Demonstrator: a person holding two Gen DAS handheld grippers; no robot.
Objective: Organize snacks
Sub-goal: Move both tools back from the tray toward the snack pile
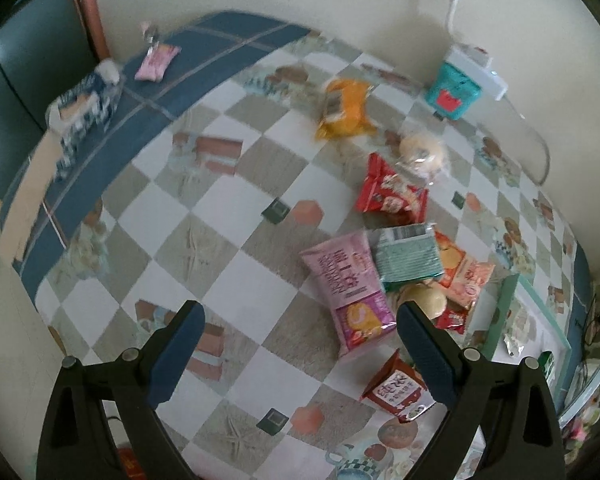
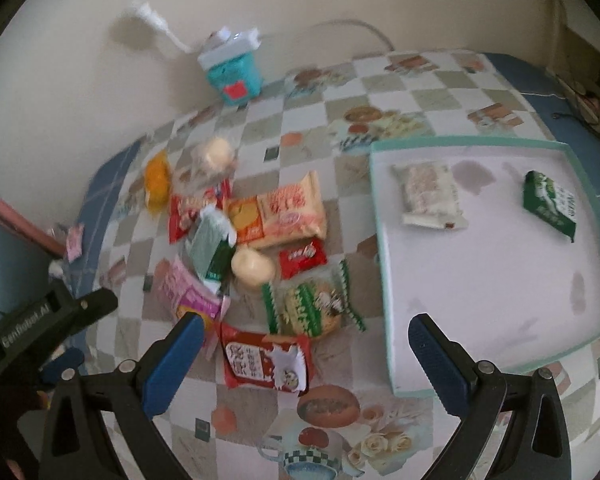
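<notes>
Left wrist: left gripper wide open, empty, above the checked tablecloth. Loose snack pile just ahead, pink foil packet nearest.

Right wrist: right gripper wide open, empty, over red-white snack packet. Shallow teal-rimmed white tray on the right holds white wrapped bar and dark green packet, well apart.

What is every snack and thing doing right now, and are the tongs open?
Left tongs: open, empty.
Right tongs: open, empty.
Tray: on the table, holding two packets.
White packet: lying flat in the tray.
Dark green packet: lying in the tray.
Red packet: on the table, outside the tray.
Green striped packet: on the table, outside the tray.
Pink packet: flat on the table.
Teal box: upright by the wall.
</notes>
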